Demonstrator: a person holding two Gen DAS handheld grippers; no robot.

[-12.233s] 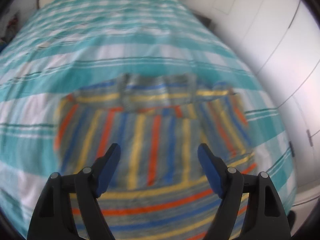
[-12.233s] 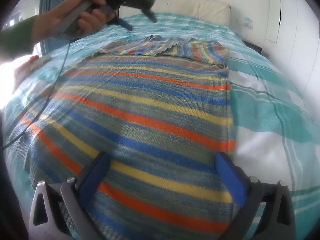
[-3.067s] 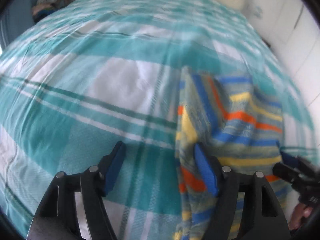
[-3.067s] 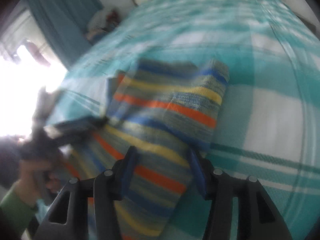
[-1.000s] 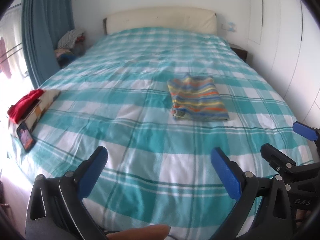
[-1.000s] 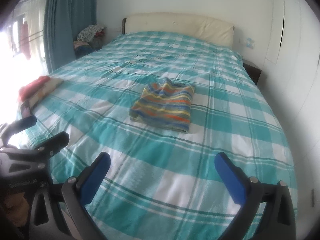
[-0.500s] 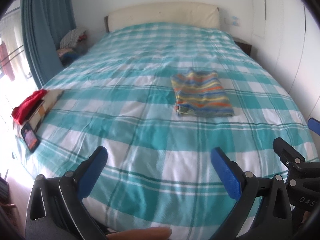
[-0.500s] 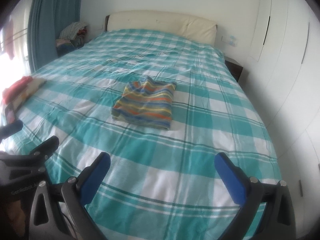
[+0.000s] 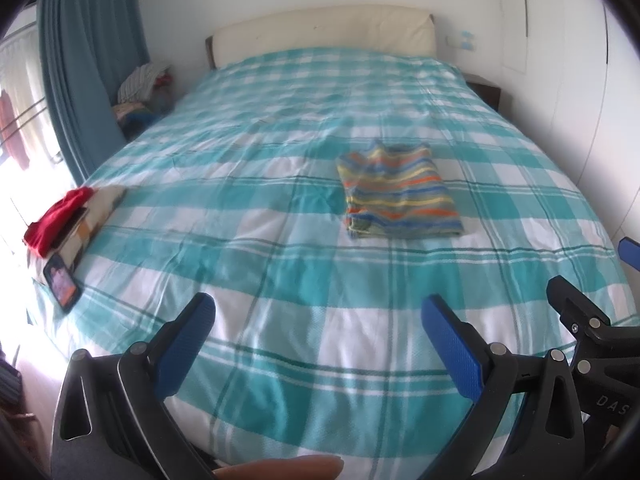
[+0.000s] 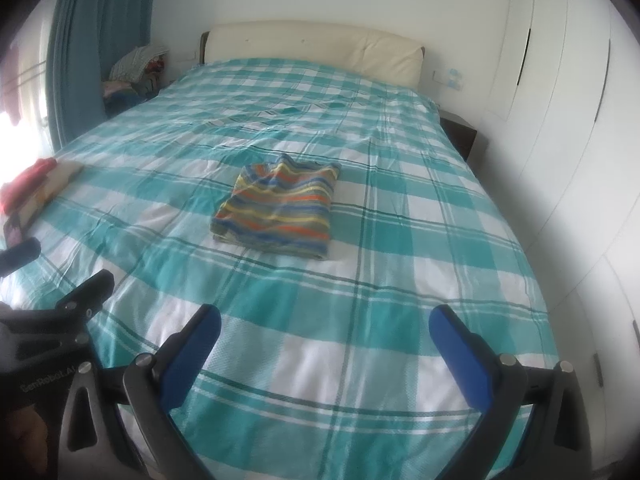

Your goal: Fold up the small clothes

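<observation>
Striped knit sweater (image 9: pixel 398 194) folded into a compact rectangle, flat on the teal-and-white checked bedspread (image 9: pixel 280 272), well ahead of both pairs of fingers and touched by neither.

Left gripper (image 9: pixel 320 344) spread wide, nothing between its blue pads (image 9: pixel 452 350) — only checked cloth seen through the gap. Sweater far beyond the fingertips, slightly toward the right finger's side. Folded edge nearest the fingers showing stacked layers; far edge with a small raised peak in the knit. Off past the right finger, the black frame and one blue pad tip of the other tool at the frame edge. Below the fingers, a fingertip (image 9: pixel 280 470) of the person at the bottom of the view.

Right gripper (image 10: pixel 324 348) likewise fully parted and empty, pads (image 10: pixel 192 356) hovering over the near end of the bed. Sweater (image 10: pixel 280 210) far ahead, a little toward the left finger's side. Beyond the left finger, the black body of the left tool, faint lettering on it, not readable with certainty.

Far out past the left finger in both views: a red garment (image 9: pixel 56 218) lying on a pale patterned item at the bed's edge, with a phone (image 9: pixel 62 282) just nearer, screen lit. Straight ahead beyond the sweater, a cream headboard (image 9: pixel 324 34); to its left-finger side a teal curtain (image 9: pixel 84 68) and a heap of clothes (image 9: pixel 140 88); to the right-finger side, white wardrobe doors (image 10: pixel 560 92).
</observation>
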